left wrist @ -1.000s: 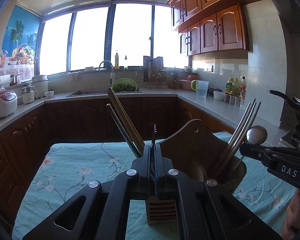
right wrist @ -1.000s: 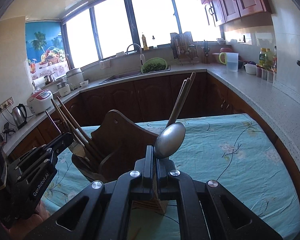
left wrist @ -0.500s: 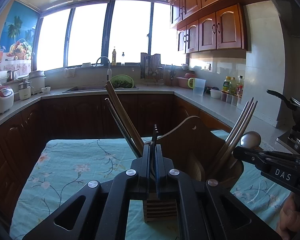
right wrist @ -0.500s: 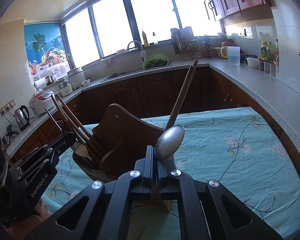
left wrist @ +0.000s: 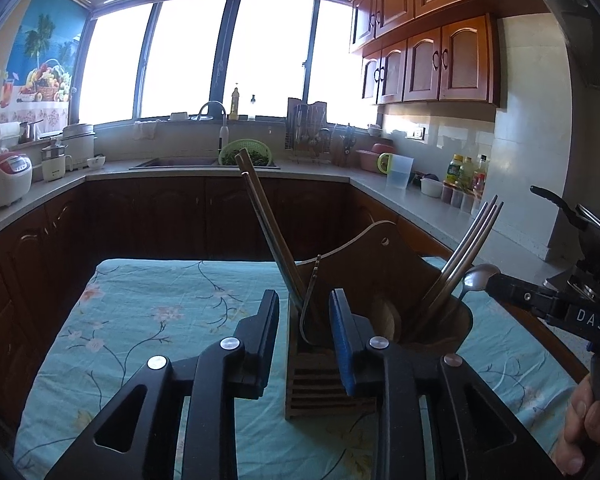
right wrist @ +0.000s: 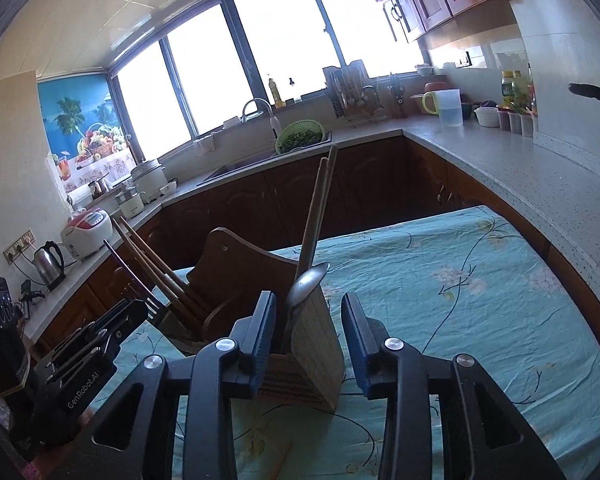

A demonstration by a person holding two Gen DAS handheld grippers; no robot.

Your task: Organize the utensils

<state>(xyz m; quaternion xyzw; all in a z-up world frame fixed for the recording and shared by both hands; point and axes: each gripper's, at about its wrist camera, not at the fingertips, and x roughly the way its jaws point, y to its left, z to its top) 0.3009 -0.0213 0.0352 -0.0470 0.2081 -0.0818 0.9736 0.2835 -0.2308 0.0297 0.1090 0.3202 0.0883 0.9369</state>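
The wooden utensil holder [left wrist: 332,368] stands on the surface [left wrist: 147,320], which a teal flowered cloth covers, just in front of both pairs of jaws. A fork [left wrist: 312,300] stands in its near compartment, between the spread jaws of the left gripper [left wrist: 304,320], which hold nothing. The spoon [right wrist: 306,284] leans in the holder between the spread, empty jaws of the right gripper [right wrist: 308,330]. Chopsticks [left wrist: 265,232] lean up behind the fork.

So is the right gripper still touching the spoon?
Apart. In the right wrist view the right gripper stands open, with gaps between both pads and the spoon resting in the wooden holder.
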